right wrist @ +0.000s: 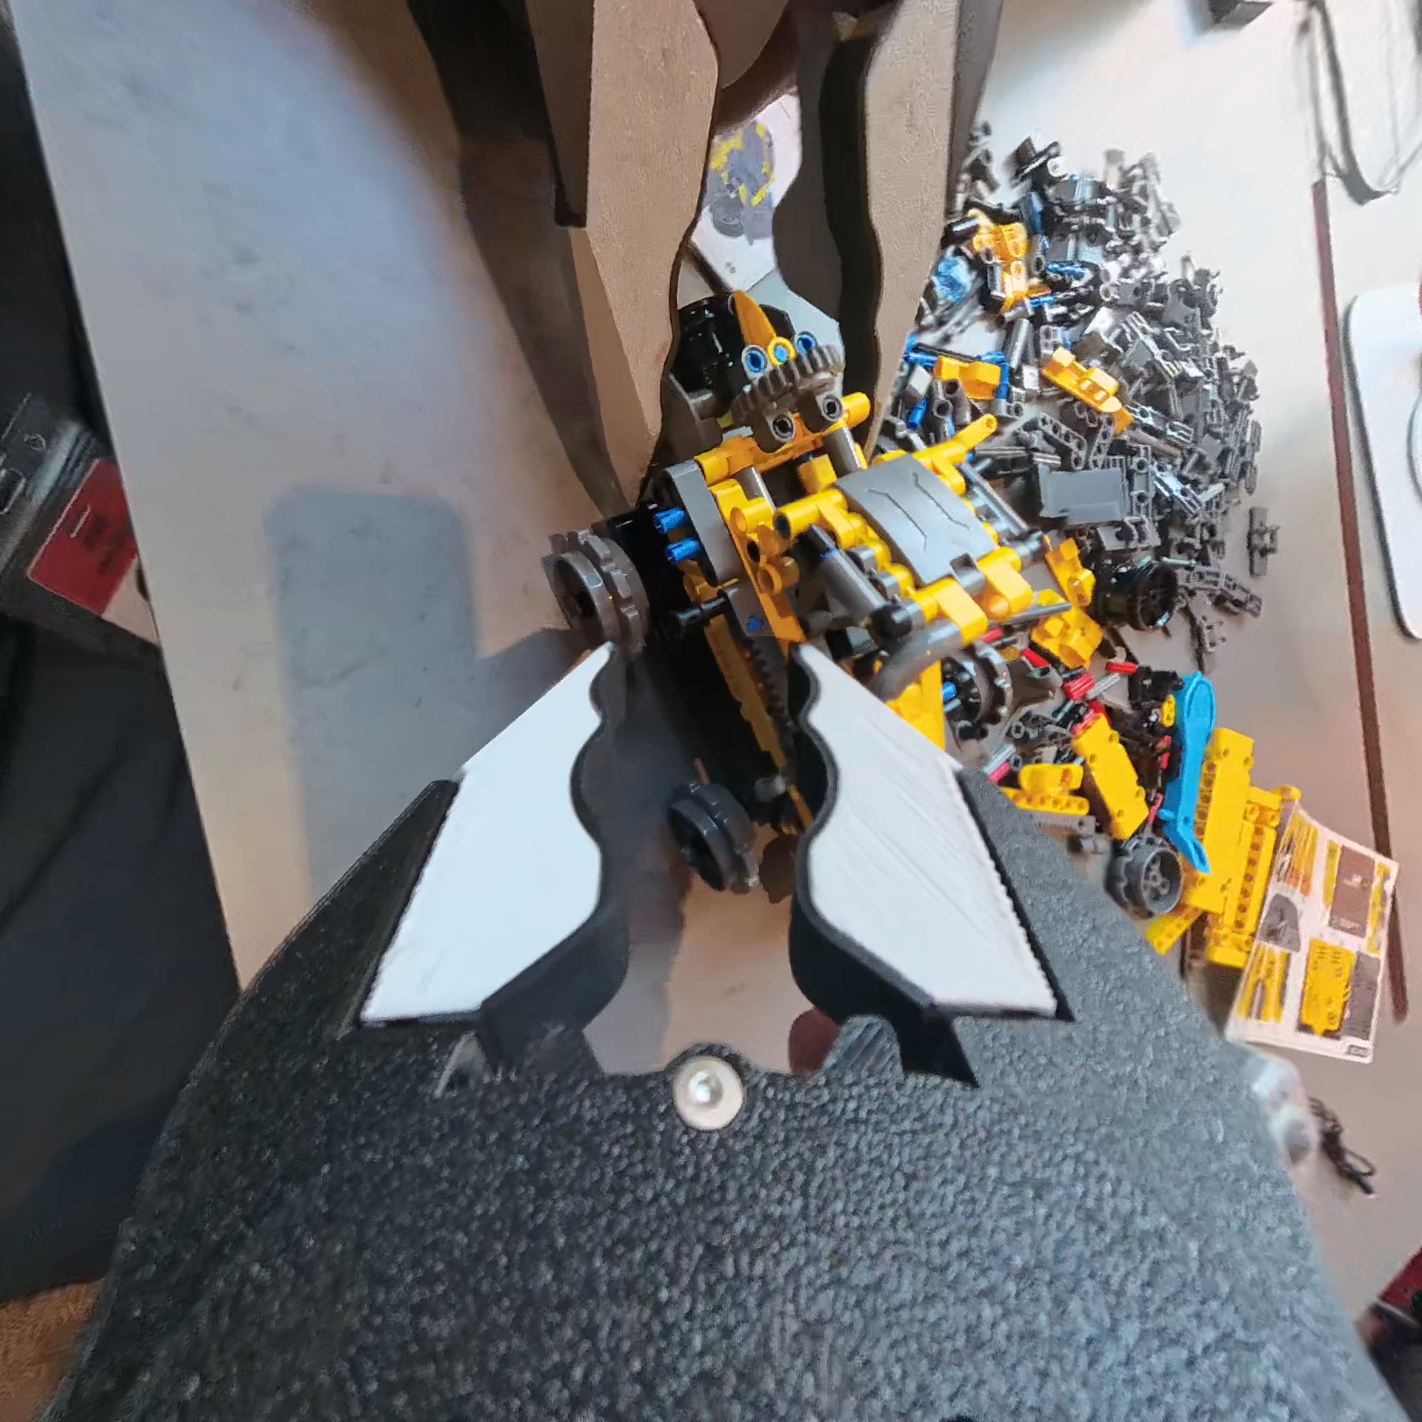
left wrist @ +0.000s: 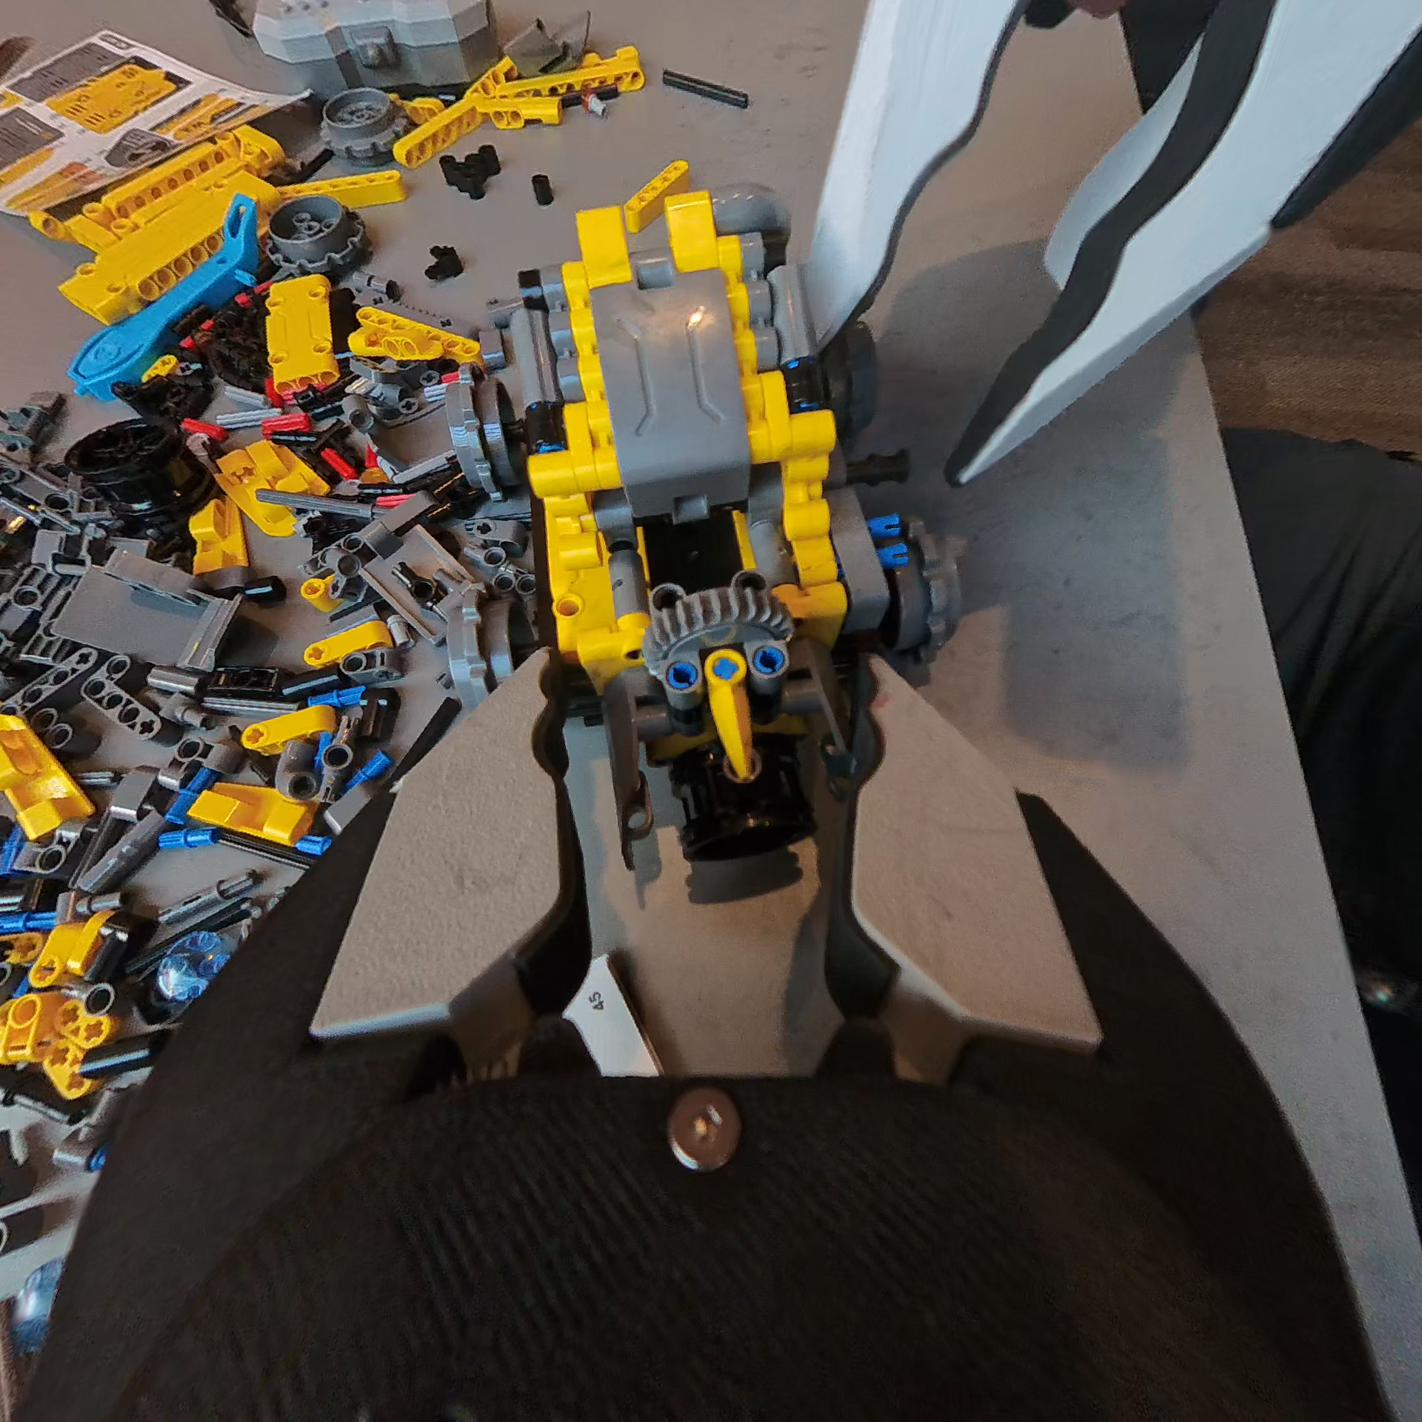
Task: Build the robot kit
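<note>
A yellow and grey brick-built vehicle model [left wrist: 677, 400] lies on the grey table [left wrist: 1077, 615]. My left gripper [left wrist: 708, 669] has its grey fingers closed on the model's near end, either side of a grey gear [left wrist: 716, 615], a yellow lever [left wrist: 731, 708] and a black wheel [left wrist: 739, 808]. In the right wrist view its tan fingers [right wrist: 615, 231] straddle the same end of the model [right wrist: 908, 523]. My right gripper [right wrist: 708, 650] is open and empty over the model's toothed side, by a grey sprocket wheel [right wrist: 592, 592]. In the left wrist view its white fingers [left wrist: 862, 192] reach down beside the model's far right wheel.
A wide pile of loose yellow, grey, black and blue parts [left wrist: 231, 577] lies left of the model, with a blue tool [left wrist: 177, 300], a booklet [left wrist: 92, 115] and a grey block [left wrist: 369, 38]. The table's edge [left wrist: 1270, 692] runs close on the right. A white pad [right wrist: 1385, 462] lies beyond the pile. There is about 7 cm between the tips of the two grippers. The grey block [left wrist: 369, 38] sits 30 cm or so from the ends of my right fingers.
</note>
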A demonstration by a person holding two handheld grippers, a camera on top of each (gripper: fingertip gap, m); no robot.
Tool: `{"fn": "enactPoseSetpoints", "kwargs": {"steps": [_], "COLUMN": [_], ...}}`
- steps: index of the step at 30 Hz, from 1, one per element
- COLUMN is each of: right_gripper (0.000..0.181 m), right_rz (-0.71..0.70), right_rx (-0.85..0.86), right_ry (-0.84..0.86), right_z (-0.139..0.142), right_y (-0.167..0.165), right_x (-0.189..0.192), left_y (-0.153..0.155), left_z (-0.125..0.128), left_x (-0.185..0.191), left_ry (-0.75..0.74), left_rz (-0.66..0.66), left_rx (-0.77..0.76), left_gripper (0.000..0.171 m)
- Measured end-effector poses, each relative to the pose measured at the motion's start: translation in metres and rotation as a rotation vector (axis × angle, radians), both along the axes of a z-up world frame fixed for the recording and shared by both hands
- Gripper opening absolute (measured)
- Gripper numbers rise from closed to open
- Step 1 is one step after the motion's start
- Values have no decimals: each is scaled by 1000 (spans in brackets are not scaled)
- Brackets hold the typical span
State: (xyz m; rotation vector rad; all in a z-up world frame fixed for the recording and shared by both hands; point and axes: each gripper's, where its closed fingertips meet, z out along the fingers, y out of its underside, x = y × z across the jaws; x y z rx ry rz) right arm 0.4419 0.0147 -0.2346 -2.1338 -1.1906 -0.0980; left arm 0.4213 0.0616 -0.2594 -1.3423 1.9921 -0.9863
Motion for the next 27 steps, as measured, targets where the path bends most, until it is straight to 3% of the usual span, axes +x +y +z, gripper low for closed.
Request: {"fn": "enactPoseSetpoints", "kwargs": {"steps": [4, 10, 13, 16, 24, 27], "right_gripper": [43, 79, 74, 65, 53, 50], "right_rz": [-48, -239, -342, -382, -427, -439], "right_rx": [68, 123, 172, 163, 159, 162], "right_ry": [138, 457, 577, 617, 674, 682], "right_z": [11, 34, 43, 39, 25, 23], "right_y": [-5, 0, 1, -1, 0, -2], "right_x": [11, 41, 56, 56, 46, 46], "left_y": [-1, 2, -3, -9, -13, -21], "left_z": [0, 5, 9, 7, 9, 9], "left_x": [1, 6, 3, 4, 2, 1], "left_ry": [4, 65, 43, 50, 54, 53], "left_rz": [10, 154, 207, 193, 176, 137], "left_rx": [36, -24, -25, -41, -73, -72], "left_gripper": [72, 78, 66, 74, 73, 60]}}
